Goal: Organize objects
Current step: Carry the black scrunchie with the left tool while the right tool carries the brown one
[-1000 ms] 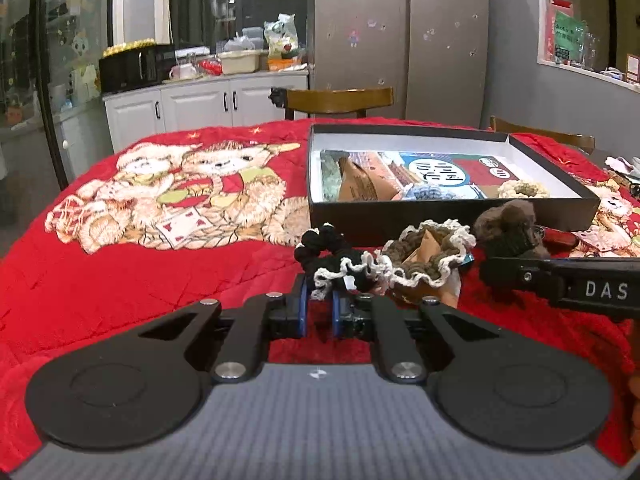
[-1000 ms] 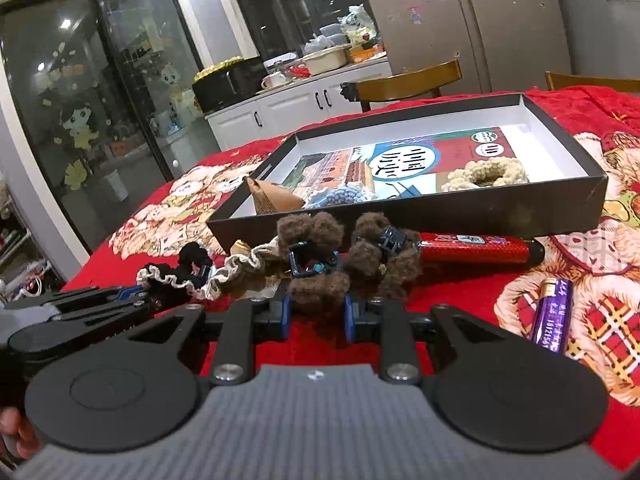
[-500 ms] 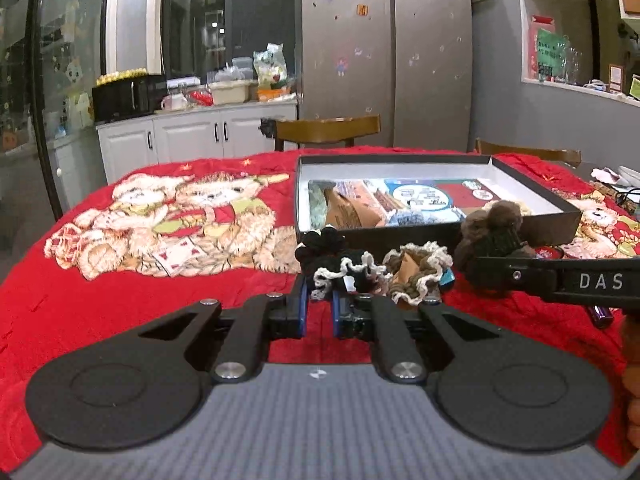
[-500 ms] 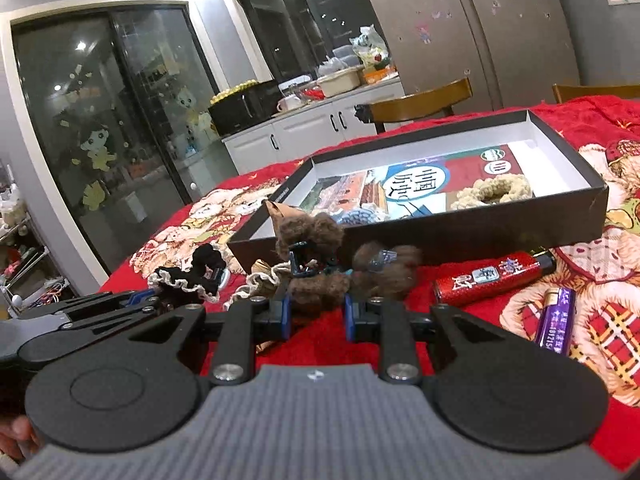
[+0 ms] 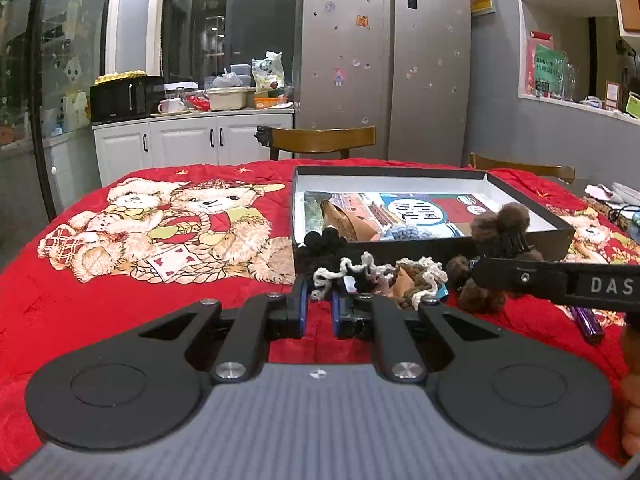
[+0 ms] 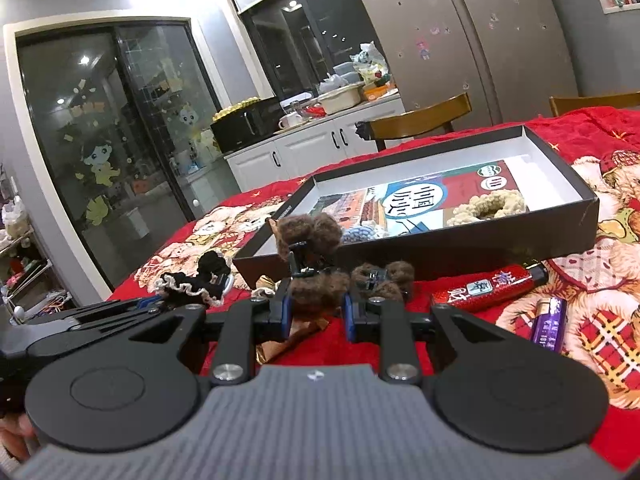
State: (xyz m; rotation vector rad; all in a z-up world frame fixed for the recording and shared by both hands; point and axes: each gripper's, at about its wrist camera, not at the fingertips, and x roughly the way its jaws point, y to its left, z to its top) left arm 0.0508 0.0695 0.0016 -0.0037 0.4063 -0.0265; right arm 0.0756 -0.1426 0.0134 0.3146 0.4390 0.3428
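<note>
The left tool (image 5: pixel 318 306) is clamped on a black frilled scrunchie (image 5: pixel 340 270); the right tool (image 6: pixel 314 306) is clamped on a brown fuzzy hair clip (image 6: pixel 316 280). The open box (image 6: pixel 560 216) lies at one o'clock on the red tabletop (image 5: pixel 100 300).

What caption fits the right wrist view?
Right tongs grip a fuzzy brown pom-pom hair clip before the open black cardboard box.

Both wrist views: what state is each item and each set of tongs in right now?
Left tongs: shut on black frilly scrunchie.
Right tongs: shut on brown fuzzy hair claw, lifted.
Black shallow cardboard box: open, lidless.
Red lighter: lying flat.
Purple lighter: lying flat.
</note>
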